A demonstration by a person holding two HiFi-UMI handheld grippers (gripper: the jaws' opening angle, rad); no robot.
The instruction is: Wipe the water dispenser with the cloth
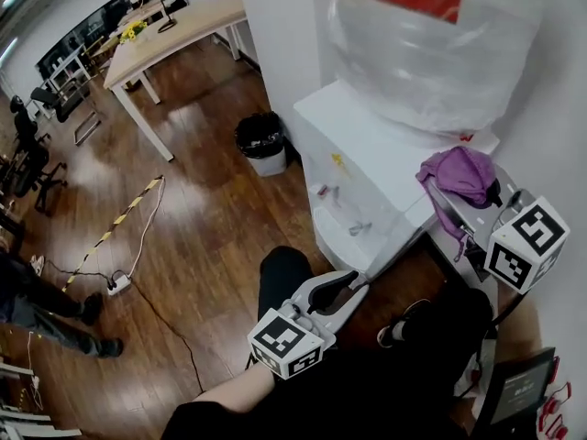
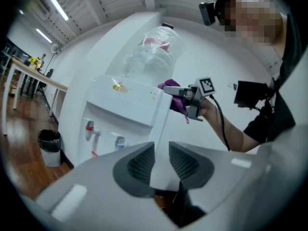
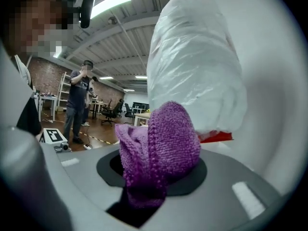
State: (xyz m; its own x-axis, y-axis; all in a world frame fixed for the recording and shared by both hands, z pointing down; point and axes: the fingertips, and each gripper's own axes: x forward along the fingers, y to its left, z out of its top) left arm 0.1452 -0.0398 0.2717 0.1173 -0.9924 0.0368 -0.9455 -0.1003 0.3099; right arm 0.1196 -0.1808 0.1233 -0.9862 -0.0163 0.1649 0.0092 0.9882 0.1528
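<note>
Two level grippers: right gripper (image 1: 486,200) jaws clamped on cloth (image 3: 163,138), left gripper (image 2: 161,160) jaws apart, seemingly empty.

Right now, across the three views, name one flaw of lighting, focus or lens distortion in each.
Head view: wide-angle bowing of the table; glare whitens the wrapped bottle. Left gripper view: fisheye curves the water dispenser, corners vignetted black. Right gripper view: cloth sharp, ceiling strip light blown out.

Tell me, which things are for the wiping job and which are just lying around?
For the job:
purple cloth
white water dispenser

Just lying about:
black bin
wooden table
power strip on the floor
</note>
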